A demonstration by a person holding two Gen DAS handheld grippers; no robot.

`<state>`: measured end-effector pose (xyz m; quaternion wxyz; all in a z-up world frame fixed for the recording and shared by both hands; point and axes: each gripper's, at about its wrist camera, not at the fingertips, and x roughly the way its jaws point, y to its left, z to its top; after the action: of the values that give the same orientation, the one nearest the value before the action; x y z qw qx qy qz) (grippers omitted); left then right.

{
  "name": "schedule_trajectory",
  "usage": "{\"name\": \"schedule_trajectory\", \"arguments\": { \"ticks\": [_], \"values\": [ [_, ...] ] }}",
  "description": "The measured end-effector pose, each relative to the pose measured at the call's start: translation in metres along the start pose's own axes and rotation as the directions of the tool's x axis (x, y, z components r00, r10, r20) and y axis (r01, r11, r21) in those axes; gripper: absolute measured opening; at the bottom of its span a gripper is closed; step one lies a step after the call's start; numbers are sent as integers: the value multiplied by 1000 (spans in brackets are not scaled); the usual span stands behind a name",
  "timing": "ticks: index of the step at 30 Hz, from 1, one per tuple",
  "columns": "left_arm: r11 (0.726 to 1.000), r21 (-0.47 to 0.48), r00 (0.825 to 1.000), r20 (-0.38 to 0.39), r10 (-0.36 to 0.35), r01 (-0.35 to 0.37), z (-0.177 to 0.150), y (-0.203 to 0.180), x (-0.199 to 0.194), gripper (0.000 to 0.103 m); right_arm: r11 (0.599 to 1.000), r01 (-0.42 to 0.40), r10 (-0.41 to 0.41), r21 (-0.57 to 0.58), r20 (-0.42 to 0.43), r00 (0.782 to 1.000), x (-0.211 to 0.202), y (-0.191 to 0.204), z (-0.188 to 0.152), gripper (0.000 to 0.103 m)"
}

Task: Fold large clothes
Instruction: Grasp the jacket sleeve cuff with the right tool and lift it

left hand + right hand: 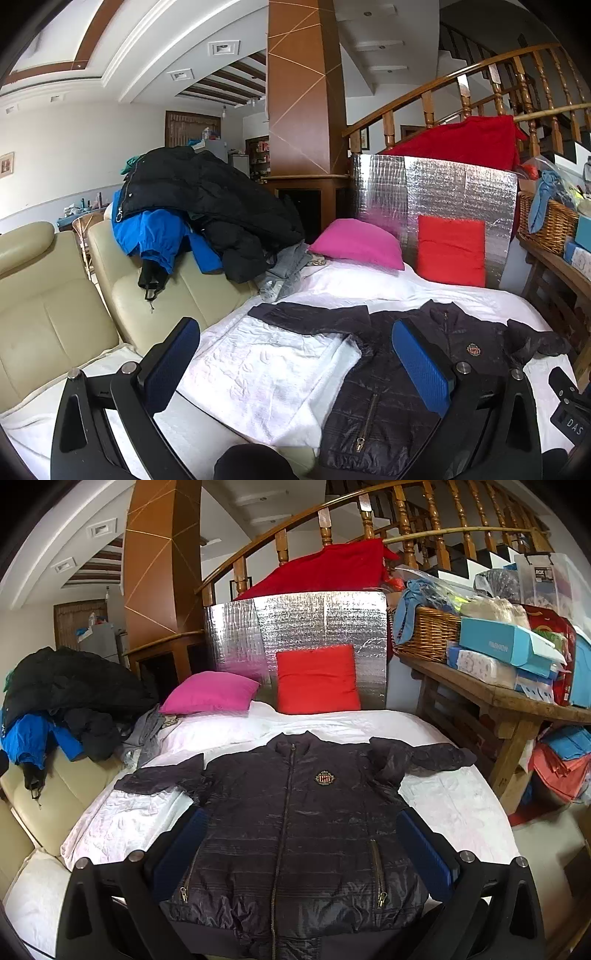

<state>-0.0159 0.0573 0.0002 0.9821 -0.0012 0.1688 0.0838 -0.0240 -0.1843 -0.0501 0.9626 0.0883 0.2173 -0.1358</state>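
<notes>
On rumpled white sheet [443, 797]: quilted dark jacket [295, 823] (zipped, crested), flat.

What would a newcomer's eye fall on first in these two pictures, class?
A dark jacket lies spread flat, front up and zipped, on the white sheet. Behind it a pink pillow and a red pillow stand out against a silver foil panel. At the left, a heap of coats tops the cream sofa.

The jacket [295, 812] lies flat on the bed [454, 805], front up, collar toward two cushions [317, 679] at the head. A clothes pile [70, 698] sits left on the sofa [48, 314]; a basket [428, 635] stands on the counter [498, 698], right.
</notes>
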Motion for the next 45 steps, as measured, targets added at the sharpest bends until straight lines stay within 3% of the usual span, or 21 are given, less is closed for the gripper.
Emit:
{"name": "schedule_trajectory", "arguments": {
  "ticks": [11,14,17,19,21,22,24,25,27,29,32,35,37,40,43,44,45],
  "values": [
    [999,32,999,-24,-26,27,3,-31,20,103,999,31,-31,21,-11,999,20,-24,7,103],
    [997,52,997,-59,-54,57,2,-51,44,103,998,51,-50,48,-12,999,37,-43,16,103],
    [991,77,984,-146,-100,112,-4,-80,88,103,992,64,-63,108,-17,998,66,-77,26,103],
    [980,90,958,-247,-149,176,-17,-106,131,103,985,28,-24,168,-31,999,92,-111,33,103],
    [970,104,919,-354,-172,222,-35,-134,178,103,960,-8,23,279,-51,998,128,-160,38,103],
    [961,111,887,-422,-185,253,-49,-152,207,103,943,-11,32,334,-59,998,145,-184,38,103],
    [952,99,821,-536,-195,291,-76,-181,257,103,885,-21,55,466,-61,997,185,-241,34,103],
    [950,88,800,-566,-199,299,-87,-192,275,103,857,-14,54,515,-63,997,200,-265,31,103],
    [949,85,774,-602,-195,305,-105,-215,307,103,765,-5,56,644,-58,997,237,-322,20,103],
    [943,85,761,-616,-204,322,-115,-236,330,103,680,-15,68,733,-43,997,267,-365,10,103],
    [932,91,764,-603,-228,350,-119,-259,348,103,543,-55,138,838,-25,990,320,-417,-5,102],
    [912,116,790,-549,-272,394,-120,-275,352,103,423,-59,144,904,-3,990,359,-448,-18,100],
    [900,150,807,-519,-282,410,-125,-280,351,103,413,-25,114,910,-25,993,380,-462,-16,97],
    [882,200,805,-528,-271,428,-129,-289,362,103,421,41,68,906,-76,995,411,-478,-13,86],
    [878,229,821,-507,-260,420,-128,-292,366,103,414,117,34,903,-144,989,439,-490,-14,82],
    [878,233,824,-504,-258,417,-128,-291,368,103,415,132,27,900,-158,987,448,-492,-14,72],
    [879,232,826,-500,-258,416,-128,-290,368,103,423,144,21,894,-169,985,456,-494,-14,54]
  ]
}}
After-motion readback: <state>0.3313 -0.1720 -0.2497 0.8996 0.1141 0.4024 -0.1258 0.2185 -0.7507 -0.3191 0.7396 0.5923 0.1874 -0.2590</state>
